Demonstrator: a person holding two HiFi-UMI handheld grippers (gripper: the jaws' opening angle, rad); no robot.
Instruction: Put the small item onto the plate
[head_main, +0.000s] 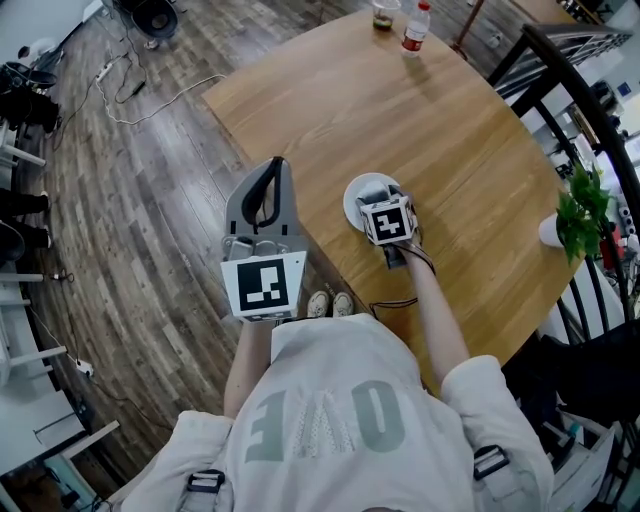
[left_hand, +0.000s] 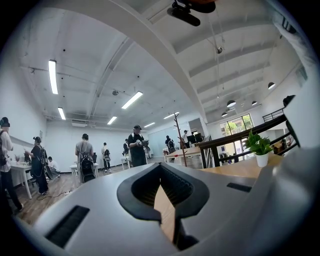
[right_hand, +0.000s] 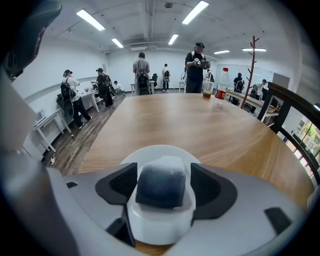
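Observation:
The small item (right_hand: 162, 187) is a dark blue-grey soft block lying on the white plate (right_hand: 155, 151), which stands near the round wooden table's front edge. My right gripper (right_hand: 163, 184) straddles the block, open just wider than it, with a thin strip of plate showing beside the block. From the head view the right gripper (head_main: 381, 197) hovers over the plate (head_main: 351, 205), and the block (head_main: 372, 188) shows just ahead of the marker cube. My left gripper (head_main: 271, 172) hangs over the floor left of the table, shut and empty, also shown as the left gripper (left_hand: 161, 174).
The wooden table (head_main: 400, 100) has a red-labelled bottle (head_main: 414, 28) and a cup (head_main: 383, 14) at its far edge. A potted plant (head_main: 578, 215) stands at the right rim by a black railing (head_main: 570, 90). Cables lie on the floor (head_main: 150, 200). People stand in the room beyond.

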